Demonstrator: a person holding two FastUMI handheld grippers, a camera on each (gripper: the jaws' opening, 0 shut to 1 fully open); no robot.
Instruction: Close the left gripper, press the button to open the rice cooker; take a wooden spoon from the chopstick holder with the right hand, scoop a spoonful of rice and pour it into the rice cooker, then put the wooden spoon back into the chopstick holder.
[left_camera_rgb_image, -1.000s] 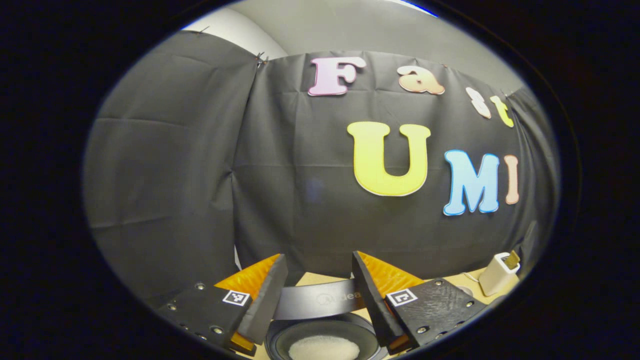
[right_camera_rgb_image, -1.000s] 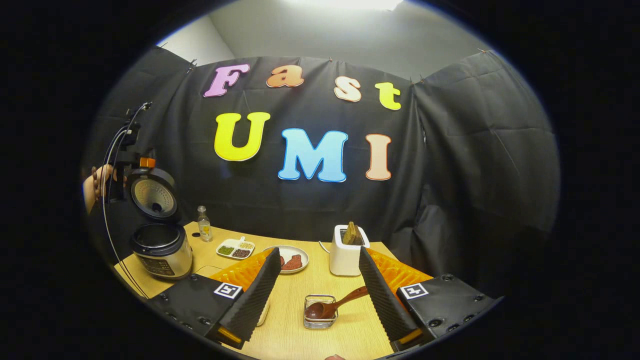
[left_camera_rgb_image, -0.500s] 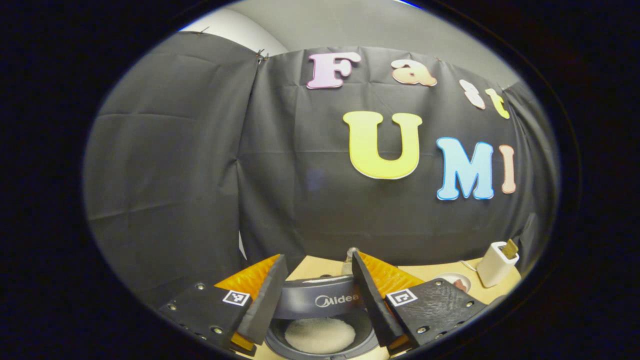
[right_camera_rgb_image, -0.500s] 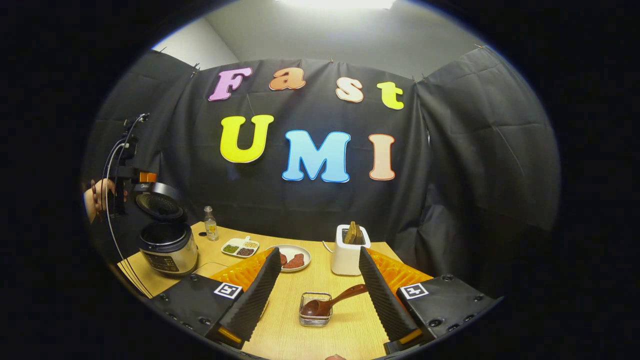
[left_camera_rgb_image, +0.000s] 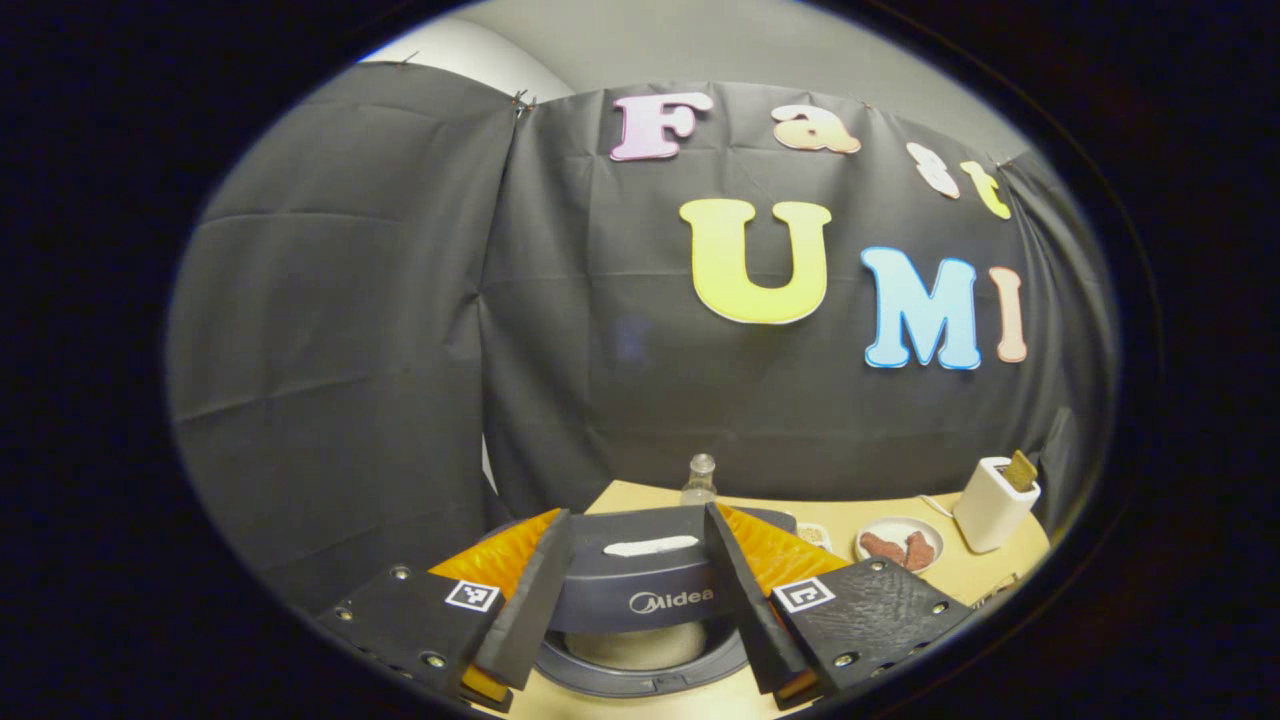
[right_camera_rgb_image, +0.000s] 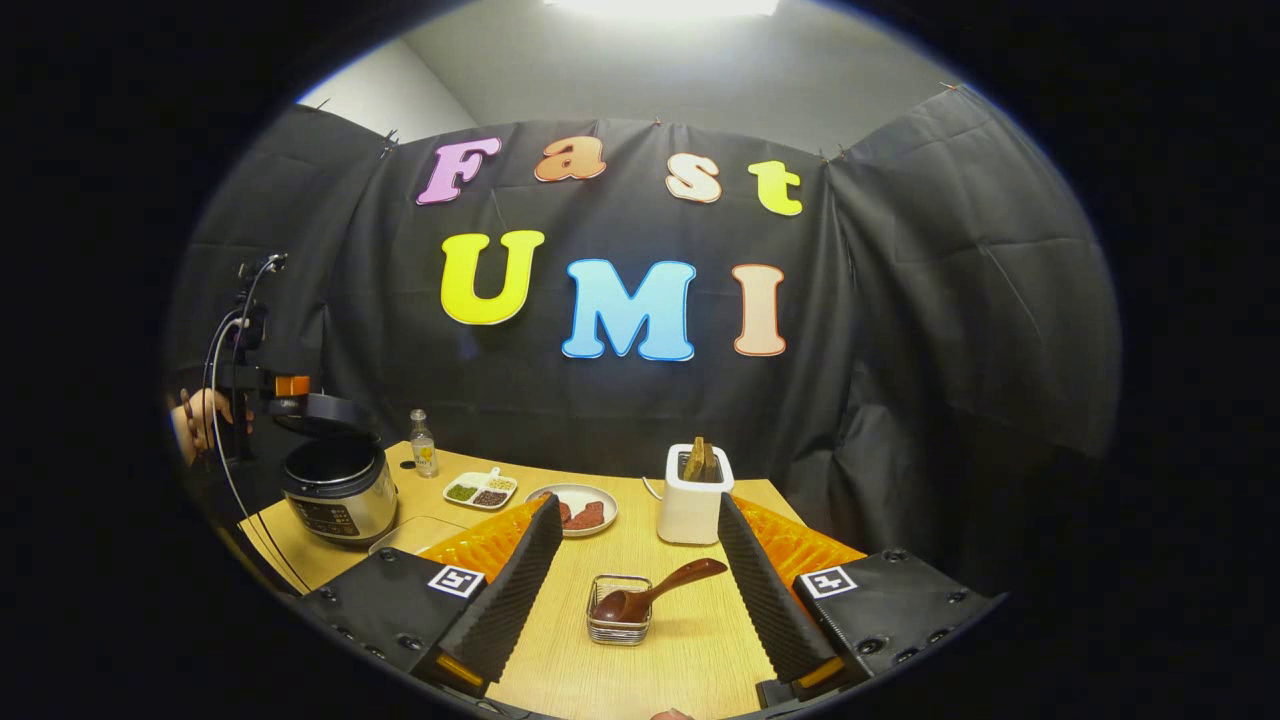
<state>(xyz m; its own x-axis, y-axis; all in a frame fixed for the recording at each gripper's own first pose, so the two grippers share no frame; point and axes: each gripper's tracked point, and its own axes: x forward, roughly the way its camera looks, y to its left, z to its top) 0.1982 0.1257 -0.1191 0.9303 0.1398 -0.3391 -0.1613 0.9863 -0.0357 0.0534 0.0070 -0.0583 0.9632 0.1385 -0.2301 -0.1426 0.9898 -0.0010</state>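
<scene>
- My left gripper (left_camera_rgb_image: 628, 600): fingers spread, over the half-lowered rice cooker (left_camera_rgb_image: 640, 590) lid.
- My right gripper (right_camera_rgb_image: 632, 590): fingers apart, empty.
- Wooden spoon (right_camera_rgb_image: 650, 595) rests in chopstick holder (right_camera_rgb_image: 618, 625) on table (right_camera_rgb_image: 690, 650).

Wooden spoon (right_camera_rgb_image: 655, 590) in wire chopstick holder (right_camera_rgb_image: 619, 624)
</scene>
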